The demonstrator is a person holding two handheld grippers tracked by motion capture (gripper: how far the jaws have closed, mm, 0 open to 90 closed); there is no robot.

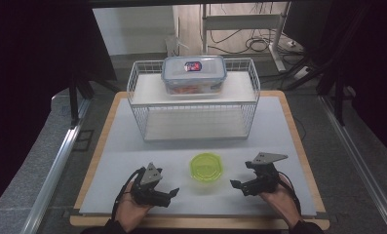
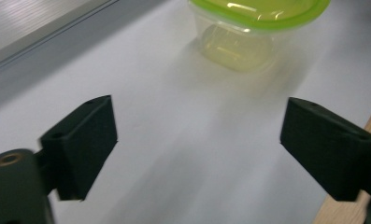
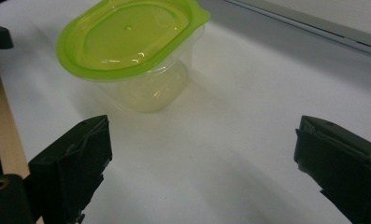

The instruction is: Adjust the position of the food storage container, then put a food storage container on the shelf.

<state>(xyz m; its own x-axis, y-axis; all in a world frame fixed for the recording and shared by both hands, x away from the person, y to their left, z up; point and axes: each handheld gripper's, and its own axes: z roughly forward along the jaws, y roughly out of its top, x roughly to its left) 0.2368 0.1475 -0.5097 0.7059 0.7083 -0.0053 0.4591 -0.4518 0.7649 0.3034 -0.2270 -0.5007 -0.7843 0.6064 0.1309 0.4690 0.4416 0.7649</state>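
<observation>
Nearest, the left gripper [image 1: 173, 193] and right gripper [image 1: 236, 185] rest spread wide on the white tabletop [image 1: 123, 156], flanking the green-lidded tub [image 1: 207, 167] (untouched). Beyond, a wire rack [image 1: 193, 100] carries a clear box [image 1: 194, 73]; cables [image 1: 249, 45] trail across the floor.

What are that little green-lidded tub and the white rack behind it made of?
The tub looks like thin clear plastic, since the table shows through it; its green lid is glossy translucent plastic with bright glints. The rack seems to be white-coated metal wire, judging by its thin grid walls.
</observation>
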